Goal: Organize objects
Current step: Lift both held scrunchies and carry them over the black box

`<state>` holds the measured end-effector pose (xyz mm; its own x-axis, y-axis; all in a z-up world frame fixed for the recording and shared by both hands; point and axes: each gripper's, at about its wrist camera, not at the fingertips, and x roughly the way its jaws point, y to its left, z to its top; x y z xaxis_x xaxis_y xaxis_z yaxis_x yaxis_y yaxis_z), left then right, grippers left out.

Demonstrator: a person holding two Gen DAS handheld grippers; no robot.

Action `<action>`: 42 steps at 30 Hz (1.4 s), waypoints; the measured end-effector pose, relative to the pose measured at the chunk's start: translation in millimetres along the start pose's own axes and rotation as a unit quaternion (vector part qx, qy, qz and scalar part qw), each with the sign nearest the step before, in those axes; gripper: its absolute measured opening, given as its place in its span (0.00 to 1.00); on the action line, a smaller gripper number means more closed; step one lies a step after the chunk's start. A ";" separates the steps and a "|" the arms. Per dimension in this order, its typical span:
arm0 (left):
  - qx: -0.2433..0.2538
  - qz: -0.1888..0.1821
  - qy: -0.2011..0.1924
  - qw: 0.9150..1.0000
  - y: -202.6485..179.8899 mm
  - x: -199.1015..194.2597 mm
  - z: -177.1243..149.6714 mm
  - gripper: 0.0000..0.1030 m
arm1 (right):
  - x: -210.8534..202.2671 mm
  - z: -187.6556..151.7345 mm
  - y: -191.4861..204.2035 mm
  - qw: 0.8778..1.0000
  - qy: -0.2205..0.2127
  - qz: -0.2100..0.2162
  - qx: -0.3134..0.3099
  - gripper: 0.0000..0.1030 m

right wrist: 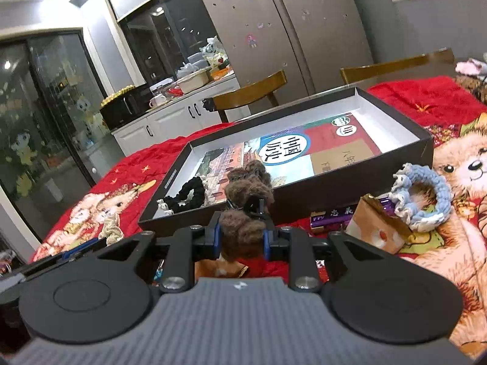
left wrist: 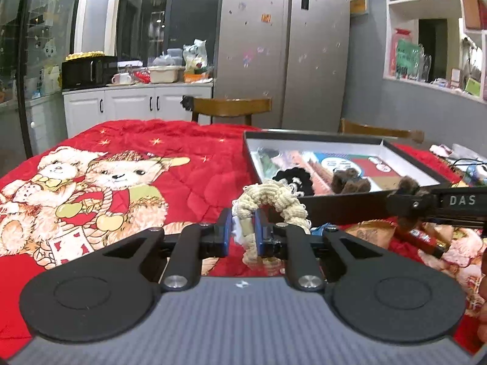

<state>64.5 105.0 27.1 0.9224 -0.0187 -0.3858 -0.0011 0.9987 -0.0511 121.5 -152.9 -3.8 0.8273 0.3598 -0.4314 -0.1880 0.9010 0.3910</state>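
Observation:
My left gripper (left wrist: 242,228) is shut on a cream knitted scrunchie (left wrist: 274,197), held above the red bear-print cloth just left of the black shallow box (left wrist: 334,202). My right gripper (right wrist: 242,234) is shut on a brown fuzzy scrunchie (right wrist: 243,231), held at the box's near wall (right wrist: 213,217). Inside the box lie a book (right wrist: 319,146), a black scrunchie (right wrist: 190,193) and another brown scrunchie (right wrist: 252,175). A blue and white scrunchie (right wrist: 426,194) rests on snack packets to the right of the box.
Snack packets (right wrist: 377,228) and a purple wrapper (right wrist: 331,217) lie on the cloth in front of the box. Two wooden chairs (right wrist: 252,91) stand behind the table. A fridge and a kitchen counter fill the background.

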 end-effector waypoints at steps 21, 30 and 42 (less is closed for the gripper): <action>-0.022 0.007 -0.039 0.999 -24.9 -21.2 64.4 0.18 | -1.5 48.6 -3.5 0.998 0.006 0.049 0.028 0.28; -0.038 -0.038 -0.049 0.997 -74.0 -7.4 111.0 0.18 | 15.6 94.1 -34.3 0.998 0.015 0.031 0.049 0.28; -0.042 -0.077 -0.031 0.996 -141.3 49.9 125.4 0.18 | 27.5 103.0 -76.9 0.999 -0.018 0.008 0.050 0.28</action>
<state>159.1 -31.0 130.6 0.9359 -0.1656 -0.3109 0.1121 0.9768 -0.1827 213.2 -237.2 38.1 0.8440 0.3624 -0.3954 -0.1488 0.8665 0.4766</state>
